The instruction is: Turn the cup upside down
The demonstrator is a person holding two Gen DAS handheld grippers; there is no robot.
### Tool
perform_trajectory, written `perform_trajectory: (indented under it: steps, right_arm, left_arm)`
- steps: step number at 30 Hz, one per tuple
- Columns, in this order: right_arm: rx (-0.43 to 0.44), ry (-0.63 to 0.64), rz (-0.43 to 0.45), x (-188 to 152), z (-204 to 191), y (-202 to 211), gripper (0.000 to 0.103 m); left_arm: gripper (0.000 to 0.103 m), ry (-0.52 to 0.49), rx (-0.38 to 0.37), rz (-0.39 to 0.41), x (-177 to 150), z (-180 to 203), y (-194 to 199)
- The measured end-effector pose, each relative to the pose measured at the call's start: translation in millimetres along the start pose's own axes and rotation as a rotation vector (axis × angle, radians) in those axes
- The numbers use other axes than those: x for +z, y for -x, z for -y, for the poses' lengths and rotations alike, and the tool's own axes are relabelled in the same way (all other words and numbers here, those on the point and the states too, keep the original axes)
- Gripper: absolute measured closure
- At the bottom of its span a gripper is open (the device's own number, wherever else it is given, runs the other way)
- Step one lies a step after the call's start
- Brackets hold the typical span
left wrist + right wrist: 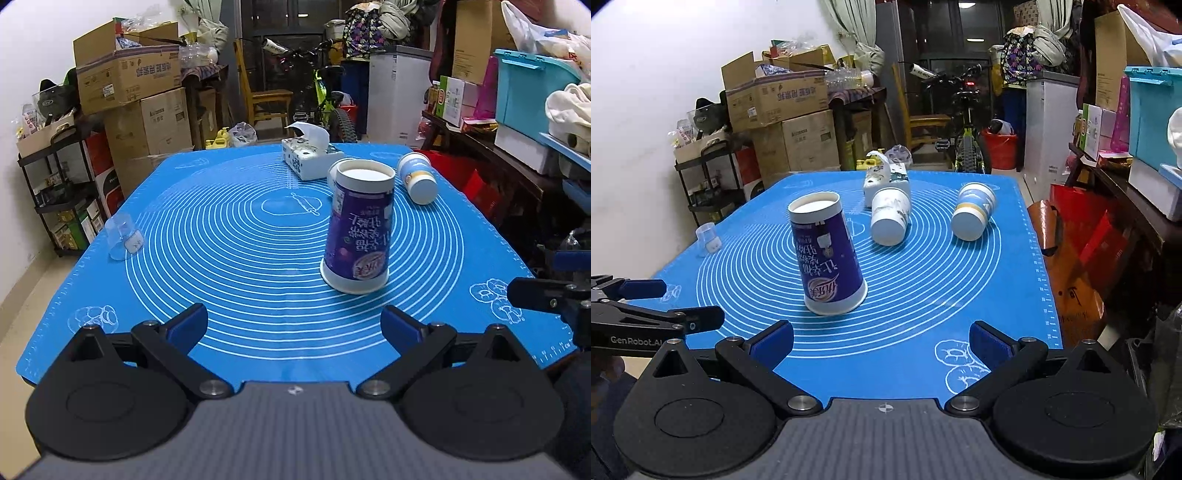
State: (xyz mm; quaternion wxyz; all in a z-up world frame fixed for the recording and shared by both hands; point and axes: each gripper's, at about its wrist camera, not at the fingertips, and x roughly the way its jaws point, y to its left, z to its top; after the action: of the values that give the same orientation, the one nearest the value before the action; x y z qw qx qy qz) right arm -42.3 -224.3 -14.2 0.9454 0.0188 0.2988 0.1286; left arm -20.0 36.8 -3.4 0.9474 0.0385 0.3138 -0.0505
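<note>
left hand-held gripper (293, 321): jaws wide, nothing in them, hanging low over the near edge of the desk (92, 295).
right hand-held gripper (881, 341): same deal, spread wide and empty.
purple cup (356, 229): already standing mouth-down on the blue mat (229, 229), base up, just ahead of both grippers. Looks done to me, so I'd leave it alone.
next step: two more paper cups lie on their sides further back, white cup (890, 218) and blue-banded cup (973, 212). I'd grab one around the middle, squeeze gently so it doesn't crush, and set it down rim-first.
far end: tissue box (308, 157), clear of the cups' path.
</note>
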Motion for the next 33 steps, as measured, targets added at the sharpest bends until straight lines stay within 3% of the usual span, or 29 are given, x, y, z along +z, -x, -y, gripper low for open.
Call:
perform_trajectory:
  steps: [33]
  right_arm:
    - [-0.004, -0.003, 0.006, -10.4, -2.4, 16.0, 0.002]
  left_arm:
    - [0.004, -0.017, -0.030, -0.027, -9.7, 11.0, 0.7]
